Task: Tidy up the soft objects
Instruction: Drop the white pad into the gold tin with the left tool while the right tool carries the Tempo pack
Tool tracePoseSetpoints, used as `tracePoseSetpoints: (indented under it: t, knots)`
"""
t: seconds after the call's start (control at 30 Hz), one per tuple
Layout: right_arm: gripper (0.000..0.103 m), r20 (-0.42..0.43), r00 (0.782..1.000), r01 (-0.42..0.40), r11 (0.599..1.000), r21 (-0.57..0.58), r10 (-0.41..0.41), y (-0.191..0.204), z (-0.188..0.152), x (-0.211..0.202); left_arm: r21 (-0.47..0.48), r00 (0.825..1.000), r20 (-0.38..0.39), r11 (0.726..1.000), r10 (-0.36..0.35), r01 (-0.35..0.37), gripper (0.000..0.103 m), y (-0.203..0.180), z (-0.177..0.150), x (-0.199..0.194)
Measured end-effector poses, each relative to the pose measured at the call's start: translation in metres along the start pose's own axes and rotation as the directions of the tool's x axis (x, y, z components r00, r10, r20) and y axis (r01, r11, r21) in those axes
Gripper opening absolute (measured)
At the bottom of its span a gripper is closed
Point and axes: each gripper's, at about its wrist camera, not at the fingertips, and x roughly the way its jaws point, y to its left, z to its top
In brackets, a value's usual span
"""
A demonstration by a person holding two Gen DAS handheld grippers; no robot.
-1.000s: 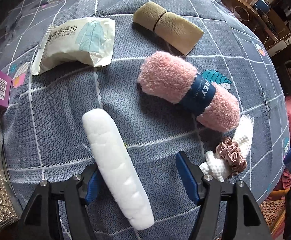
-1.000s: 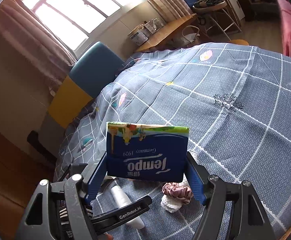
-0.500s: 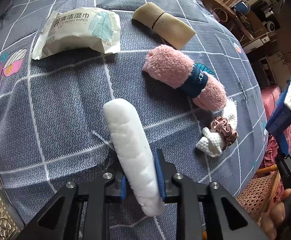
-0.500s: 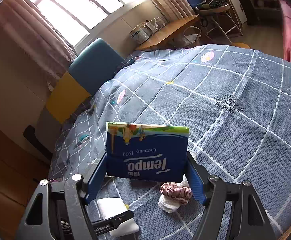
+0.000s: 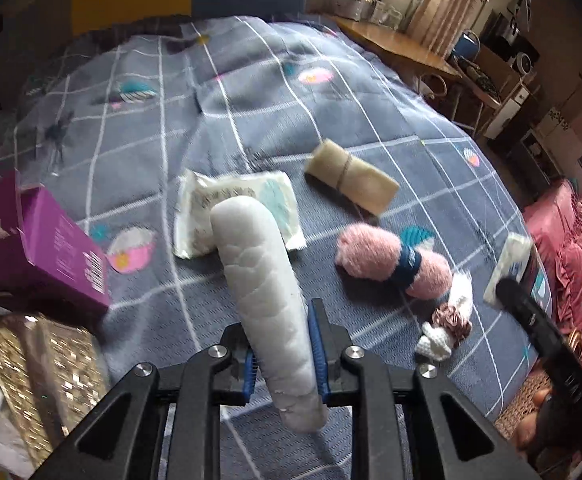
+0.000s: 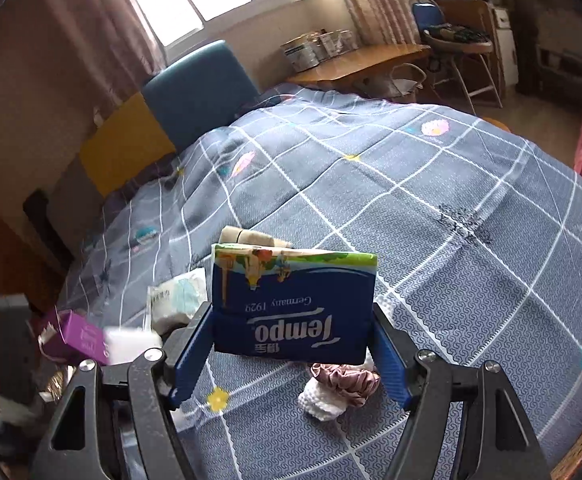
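White padded roll (image 5: 269,292) sits pinched near its lower end in my left claw (image 5: 283,354), jaws drawn in tight on it, the roll lifted off the bed and sticking up and away from me. My right claw (image 6: 293,344) stands wide but filled: a blue Tempo tissue pack (image 6: 293,304) is clamped between its blue pads, print upside down to my camera. Below on the grey checked quilt (image 5: 139,152) lie a wet-wipes packet (image 5: 199,216), a tan roll with a dark band (image 5: 351,184), and a pink fluffy roll with a navy sleeve (image 5: 391,264). Near that, a mauve scrunchie (image 5: 453,322) rests against a white knitted piece (image 5: 435,344). A purple carton (image 5: 51,256) stands open at the left, with a gold patterned box (image 5: 39,372) just beside it. From the left camera my right claw shows at the far right edge, blurred.
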Motion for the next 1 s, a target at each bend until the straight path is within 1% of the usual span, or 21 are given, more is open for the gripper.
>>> tracePoseSetpoints:
  t: [0.03,0.13,0.2,0.27,0.33,0.4,0.47,0.5,0.57,0.6,0.7,0.8,0.9,1.0]
  knots:
    - [0.074,-0.002,1.0,0.008,1.0,-0.025,-0.008,0.004,-0.001,0.001,-0.016,1.0,0.021,1.0,0.009,-0.008,0.021,0.012,0.009,-0.007]
    - [0.074,-0.019,1.0,0.02,0.996,-0.081,-0.022,0.014,-0.004,0.005,-0.088,0.993,0.099,0.994,0.066,-0.058,0.021,0.052,0.034,-0.037]
    - [0.074,-0.029,0.999,0.024,0.994,-0.109,-0.027,0.019,-0.006,0.007,-0.148,0.983,0.146,0.985,0.108,-0.086,0.021,0.084,0.043,-0.059]
    - [0.074,-0.035,0.999,0.027,0.99,-0.137,-0.032,0.025,-0.009,0.009,-0.21,0.971,0.19,0.972,0.148,-0.107,0.021,0.117,0.045,-0.08]
    - [0.073,-0.037,0.998,0.034,0.985,-0.167,-0.041,0.029,-0.01,0.01,-0.279,0.957,0.226,0.953,0.181,-0.115,0.021,0.154,0.038,-0.1]
    - [0.073,-0.043,0.998,0.037,0.982,-0.187,-0.045,0.033,-0.012,0.011,-0.354,0.944,0.246,0.927,0.221,-0.125,0.021,0.193,0.022,-0.119]
    - [0.073,-0.05,0.998,0.037,0.978,-0.205,-0.048,0.036,-0.014,0.013,-0.41,0.934,0.253,0.902,0.252,-0.132,0.021,0.222,0.003,-0.13]
    - [0.073,-0.053,0.997,0.041,0.976,-0.215,-0.053,0.038,-0.015,0.014,-0.438,0.93,0.247,0.887,0.273,-0.144,0.021,0.241,-0.01,-0.134]
    - [0.073,-0.06,0.996,0.045,0.971,-0.234,-0.061,0.041,-0.017,0.016,-0.477,0.925,0.236,0.865,0.297,-0.156,0.021,0.266,-0.034,-0.14]
    - [0.073,-0.064,0.996,0.047,0.969,-0.244,-0.065,0.043,-0.018,0.017,-0.497,0.925,0.226,0.853,0.304,-0.159,0.021,0.281,-0.05,-0.142]
    - [0.073,-0.079,0.993,0.059,0.96,-0.273,-0.083,0.048,-0.022,0.021,-0.541,0.93,0.202,0.827,0.307,-0.155,0.021,0.311,-0.089,-0.142]
    - [0.073,-0.086,0.991,0.074,0.951,-0.301,-0.104,0.051,-0.024,0.024,-0.561,0.935,0.183,0.813,0.304,-0.154,0.021,0.329,-0.124,-0.138]
    - [0.073,-0.091,0.988,0.089,0.942,-0.323,-0.124,0.054,-0.027,0.027,-0.59,0.943,0.149,0.792,0.297,-0.156,0.022,0.347,-0.15,-0.128]
    - [0.073,-0.091,0.985,0.107,0.933,-0.344,-0.147,0.056,-0.028,0.029,-0.597,0.953,0.117,0.786,0.28,-0.158,0.023,0.359,-0.166,-0.114]
